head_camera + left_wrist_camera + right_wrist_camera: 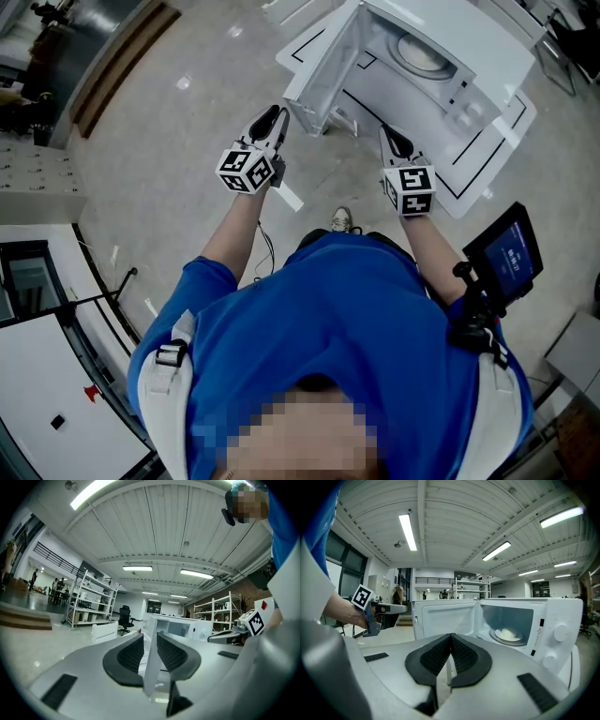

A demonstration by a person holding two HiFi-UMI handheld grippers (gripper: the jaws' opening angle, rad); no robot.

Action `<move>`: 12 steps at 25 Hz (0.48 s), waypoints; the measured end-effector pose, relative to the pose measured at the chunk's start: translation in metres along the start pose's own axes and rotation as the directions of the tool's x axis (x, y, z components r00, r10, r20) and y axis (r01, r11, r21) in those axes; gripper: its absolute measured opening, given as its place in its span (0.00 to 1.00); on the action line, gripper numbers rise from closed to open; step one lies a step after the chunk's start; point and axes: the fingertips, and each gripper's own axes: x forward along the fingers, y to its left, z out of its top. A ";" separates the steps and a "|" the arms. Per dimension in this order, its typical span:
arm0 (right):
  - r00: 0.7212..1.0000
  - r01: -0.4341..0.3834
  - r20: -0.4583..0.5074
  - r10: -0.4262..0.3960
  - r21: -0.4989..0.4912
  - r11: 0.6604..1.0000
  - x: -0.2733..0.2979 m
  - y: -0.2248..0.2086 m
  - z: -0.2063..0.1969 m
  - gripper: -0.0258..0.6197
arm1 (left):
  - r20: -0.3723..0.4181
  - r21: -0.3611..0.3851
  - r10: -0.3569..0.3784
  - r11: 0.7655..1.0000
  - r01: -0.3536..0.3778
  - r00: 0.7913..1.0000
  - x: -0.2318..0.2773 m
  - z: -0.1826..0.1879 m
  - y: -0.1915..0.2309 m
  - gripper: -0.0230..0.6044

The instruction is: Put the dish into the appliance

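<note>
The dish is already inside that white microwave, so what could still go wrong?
Its open white door has its edge between the parted jaws of the left gripper; a skewed push might slip off. A slam could rattle the pale round dish inside. The shut right gripper sits before the opening, possibly in the door's path.

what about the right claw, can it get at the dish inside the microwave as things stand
Probably yes. The door stands wide open and nothing stands between the right claw and the dish inside the microwave. The claw is shut, so it would need to open first.
</note>
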 end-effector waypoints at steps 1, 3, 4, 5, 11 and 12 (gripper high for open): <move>1.000 0.003 0.000 -0.003 0.000 1.000 0.000 -0.001 0.000 0.04 | -0.005 0.007 -0.013 1.000 0.013 1.000 0.003 0.000 -0.001 0.15; 1.000 0.009 0.001 -0.009 -0.001 1.000 0.000 -0.003 0.002 0.04 | -0.015 0.016 -0.035 0.999 0.035 0.999 0.009 0.000 -0.002 0.15; 1.000 0.012 0.002 -0.012 -0.001 1.000 0.000 -0.004 0.002 0.04 | -0.019 0.018 -0.045 0.999 0.045 0.999 0.012 0.000 -0.002 0.15; 1.000 0.015 0.003 -0.015 -0.002 1.000 -0.001 -0.005 0.003 0.04 | -0.021 0.021 -0.053 0.998 0.054 0.998 0.015 0.001 -0.003 0.15; 0.999 0.040 0.014 -0.040 -0.004 0.999 -0.009 -0.015 0.007 0.04 | -0.025 0.046 -0.059 0.997 0.060 0.998 0.025 0.007 -0.013 0.15; 0.999 0.045 0.016 -0.045 -0.002 0.999 -0.011 -0.017 0.007 0.04 | -0.024 0.047 -0.064 0.997 0.065 0.998 0.025 0.006 -0.017 0.15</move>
